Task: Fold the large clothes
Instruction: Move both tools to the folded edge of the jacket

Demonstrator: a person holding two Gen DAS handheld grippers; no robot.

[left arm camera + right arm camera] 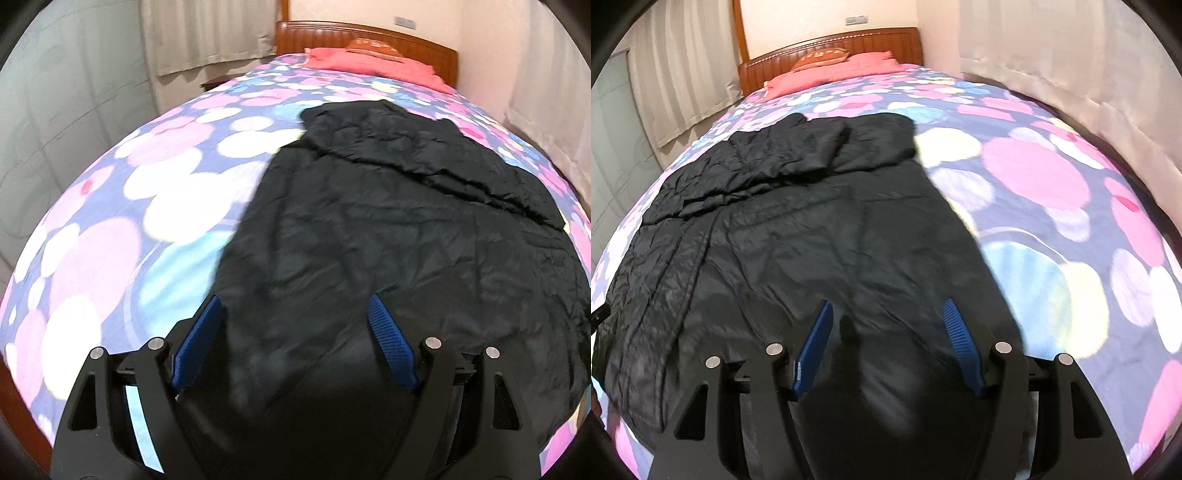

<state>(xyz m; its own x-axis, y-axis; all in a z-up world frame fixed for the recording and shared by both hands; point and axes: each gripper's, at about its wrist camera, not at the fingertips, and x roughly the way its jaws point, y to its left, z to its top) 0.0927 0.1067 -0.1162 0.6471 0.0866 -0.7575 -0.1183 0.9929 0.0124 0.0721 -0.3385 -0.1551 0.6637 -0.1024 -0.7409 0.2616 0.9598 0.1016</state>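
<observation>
A large black quilted jacket (388, 229) lies spread flat on the bed, its far part folded over into a crumpled band. It also shows in the right wrist view (812, 229). My left gripper (295, 306) is open, hovering over the jacket's near left edge, holding nothing. My right gripper (886, 310) is open above the jacket's near right part, holding nothing. Blue pads (816, 339) stand wide apart.
The bed has a flowered purple, pink and white cover (147, 206), also in the right wrist view (1052, 206). Red pillows (373, 64) and a wooden headboard (369, 35) are at the far end. Curtains (207, 33) hang on the left, a wall (1052, 48) runs along the right.
</observation>
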